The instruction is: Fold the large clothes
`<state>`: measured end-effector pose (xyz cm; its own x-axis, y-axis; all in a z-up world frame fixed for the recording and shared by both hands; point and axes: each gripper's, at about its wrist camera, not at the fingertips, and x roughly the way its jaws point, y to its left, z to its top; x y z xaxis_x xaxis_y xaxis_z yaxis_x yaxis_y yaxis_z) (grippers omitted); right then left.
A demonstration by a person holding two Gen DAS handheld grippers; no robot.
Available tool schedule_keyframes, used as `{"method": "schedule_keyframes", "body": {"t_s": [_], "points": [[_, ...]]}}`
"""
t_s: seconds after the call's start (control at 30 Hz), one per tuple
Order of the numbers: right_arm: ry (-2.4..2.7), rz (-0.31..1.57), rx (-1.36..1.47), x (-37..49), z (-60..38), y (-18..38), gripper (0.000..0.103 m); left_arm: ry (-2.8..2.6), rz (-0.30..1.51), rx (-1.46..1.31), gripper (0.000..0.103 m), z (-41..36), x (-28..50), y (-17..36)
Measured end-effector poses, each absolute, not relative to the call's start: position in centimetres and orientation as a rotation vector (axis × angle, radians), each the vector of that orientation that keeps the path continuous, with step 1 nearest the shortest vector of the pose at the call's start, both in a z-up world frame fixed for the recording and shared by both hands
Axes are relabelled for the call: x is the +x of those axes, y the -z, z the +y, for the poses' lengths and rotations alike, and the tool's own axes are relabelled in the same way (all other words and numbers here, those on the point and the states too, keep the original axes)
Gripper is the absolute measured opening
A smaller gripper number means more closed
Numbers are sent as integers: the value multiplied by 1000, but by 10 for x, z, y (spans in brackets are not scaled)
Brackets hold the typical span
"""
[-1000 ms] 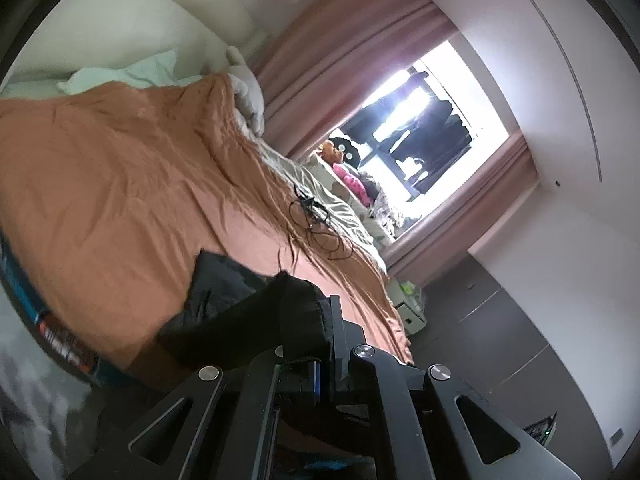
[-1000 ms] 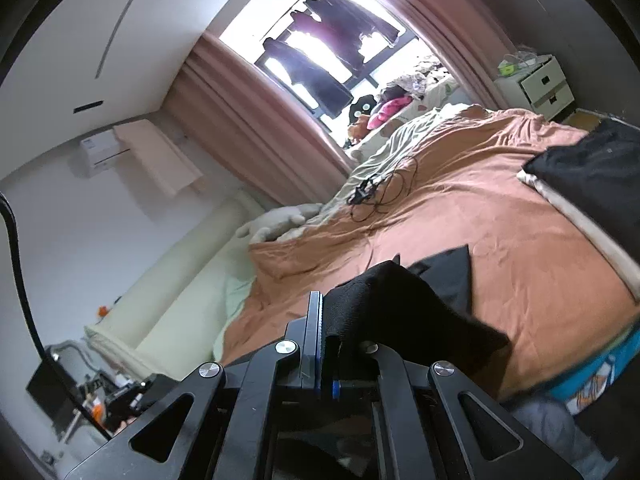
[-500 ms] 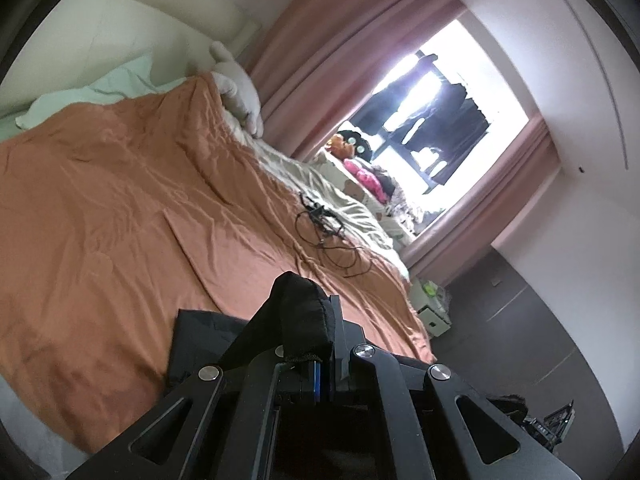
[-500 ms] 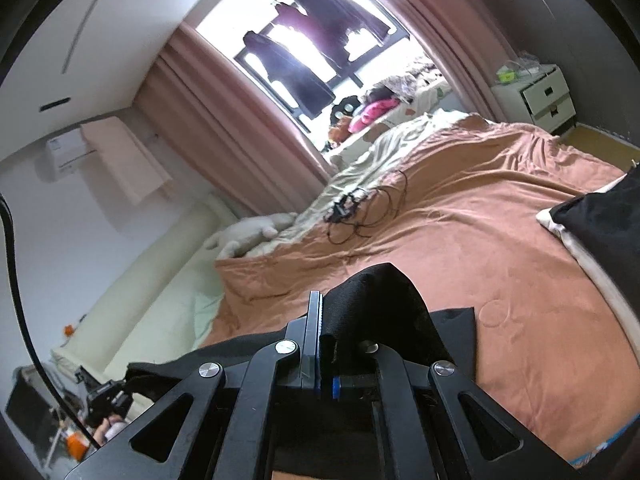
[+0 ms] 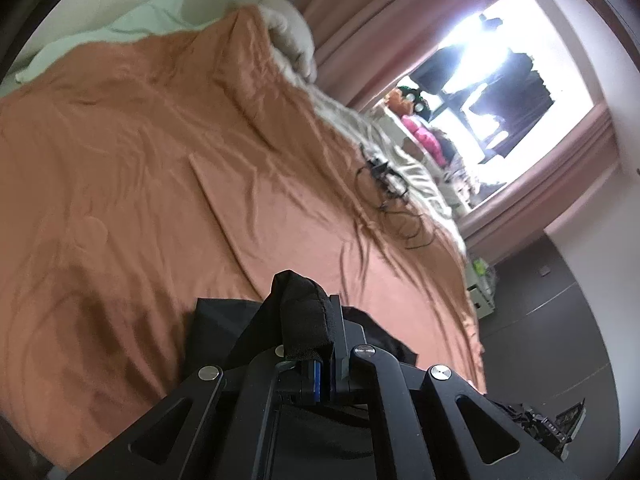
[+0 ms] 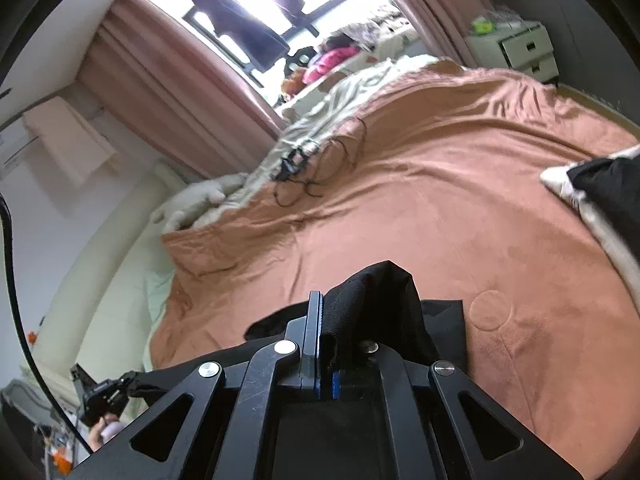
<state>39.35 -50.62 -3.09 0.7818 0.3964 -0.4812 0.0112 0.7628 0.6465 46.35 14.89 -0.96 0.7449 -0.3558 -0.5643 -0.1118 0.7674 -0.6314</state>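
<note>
While the left tool point(image 5: 316, 344) is clamping a bunched fold of the black garment point(image 5: 224, 320), its two fingers are standing pressed together with the cloth between them. From this fold the garment is hanging down and spreading flat on the orange bed cover point(image 5: 140, 168), near the close edge of the bed. Further along the cover, a tangle of black cable point(image 5: 384, 184) is lying beside the pale crumpled sheet point(image 5: 404, 156), and a white plush toy point(image 5: 292, 36) is resting at the head end near the pink curtain point(image 5: 360, 20).

On the other side, the right tool point(image 6: 320, 344) is also gripping the black garment point(image 6: 380, 300), closed tightly on a raised fold of it. A flat corner of the cloth is lying on the orange bed cover point(image 6: 400, 200) just to the right of the tool. At the right edge of this view, a dark folded piece on a white one point(image 6: 600, 188) is sitting on the bed, well apart from the held garment. A white drawer unit point(image 6: 520, 48) is standing past the far corner of the bed.
</note>
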Motion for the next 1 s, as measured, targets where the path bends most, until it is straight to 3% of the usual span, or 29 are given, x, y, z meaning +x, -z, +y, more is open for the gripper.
{"method": "schedule_keyframes", "body": {"t_s": [0.37,0.43,0.5,0.57,0.67,1.0], "points": [[-153,797,660,454,-505,103,5,46,883,-665,2,135,529,84],[-112,837,644,464,-505,116,15,29,913,-657,3,135,538,96],[-66,883,613,473,-505,125,46,29,947,-645,11,135,549,106],[-28,890,607,476,-510,131,60,37,963,-624,44,134,555,110],[-17,885,599,471,-514,133,61,30,896,-582,71,134,550,100],[-13,921,476,431,-505,141,61,-8,924,-493,72,150,509,108]]}}
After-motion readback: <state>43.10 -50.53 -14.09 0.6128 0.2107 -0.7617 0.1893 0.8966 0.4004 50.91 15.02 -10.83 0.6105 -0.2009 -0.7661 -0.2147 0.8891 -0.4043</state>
